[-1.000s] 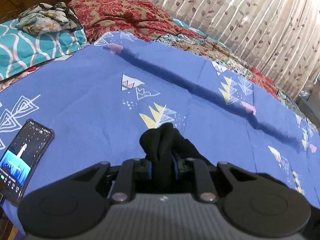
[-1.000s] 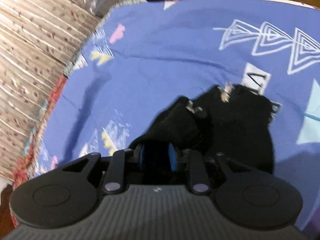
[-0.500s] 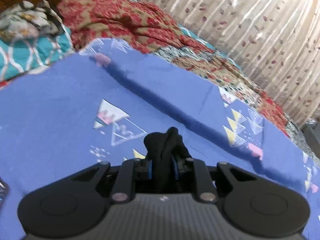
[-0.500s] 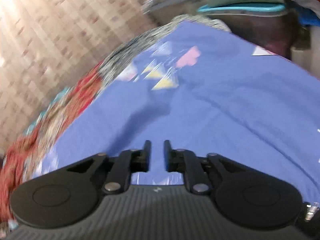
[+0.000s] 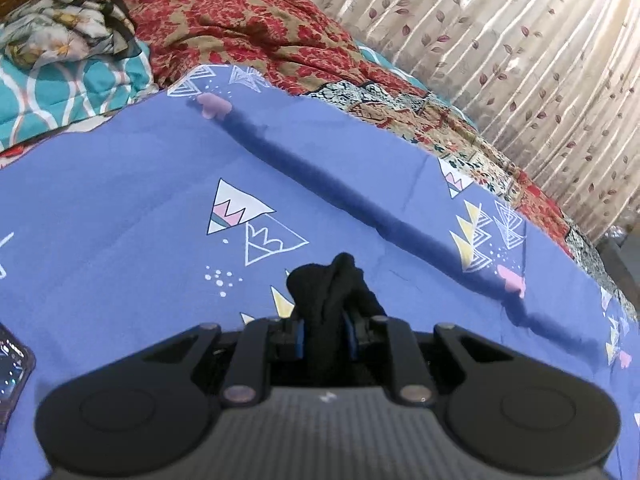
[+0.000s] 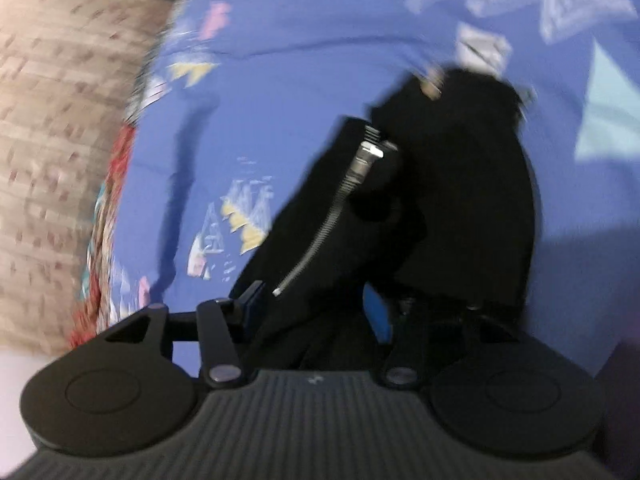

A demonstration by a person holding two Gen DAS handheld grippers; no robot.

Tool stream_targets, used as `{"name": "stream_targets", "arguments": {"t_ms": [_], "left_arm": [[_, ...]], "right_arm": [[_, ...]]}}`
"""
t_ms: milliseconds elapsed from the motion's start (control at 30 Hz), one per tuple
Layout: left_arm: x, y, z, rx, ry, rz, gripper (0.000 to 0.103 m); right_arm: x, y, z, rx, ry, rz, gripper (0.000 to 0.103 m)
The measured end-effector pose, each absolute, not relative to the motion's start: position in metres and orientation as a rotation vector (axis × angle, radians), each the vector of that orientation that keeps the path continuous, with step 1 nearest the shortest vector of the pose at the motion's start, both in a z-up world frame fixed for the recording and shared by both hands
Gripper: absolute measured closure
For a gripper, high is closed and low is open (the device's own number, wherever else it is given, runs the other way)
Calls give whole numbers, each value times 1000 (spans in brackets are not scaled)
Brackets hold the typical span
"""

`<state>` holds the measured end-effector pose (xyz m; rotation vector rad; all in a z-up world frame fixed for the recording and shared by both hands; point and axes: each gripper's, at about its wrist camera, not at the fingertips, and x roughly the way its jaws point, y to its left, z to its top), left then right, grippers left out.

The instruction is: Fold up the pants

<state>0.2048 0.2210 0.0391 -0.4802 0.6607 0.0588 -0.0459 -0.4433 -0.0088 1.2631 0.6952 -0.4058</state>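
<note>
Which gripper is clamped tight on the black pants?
The left gripper: its jaws pinch the pants. The right gripper's jaws have just been opening, fabric loose between them.

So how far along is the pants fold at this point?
Early to midway, by the look of it. Nothing reads as a finished fold: the black pants lie bunched on the blue bedsheet, zipper exposed. In hand: the left tongs are shut on a pinch of black fabric; the right tongs have just been opening, cloth between them. Left: laying the fold flat and squaring it.
</note>
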Motion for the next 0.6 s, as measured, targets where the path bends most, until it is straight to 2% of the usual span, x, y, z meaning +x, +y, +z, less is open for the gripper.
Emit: {"name": "stream_targets", "arguments": {"t_ms": [33, 100, 133, 300, 467, 600], "left_arm": [[204, 221, 41, -474, 658, 55, 87], [202, 220, 44, -467, 650, 49, 87], [201, 220, 46, -467, 647, 48, 87], [209, 223, 48, -482, 642, 46, 87], [241, 216, 51, -500, 627, 53, 87], [275, 199, 48, -501, 611, 60, 87]], "right_arm": [[-42, -446, -13, 1276, 683, -412, 48], [-31, -448, -14, 1249, 673, -426, 76], [-24, -450, -14, 1240, 680, -411, 98], [12, -454, 39, 1026, 581, -403, 99], [104, -469, 93, 883, 476, -364, 99], [185, -465, 103, 771, 444, -397, 99]]}}
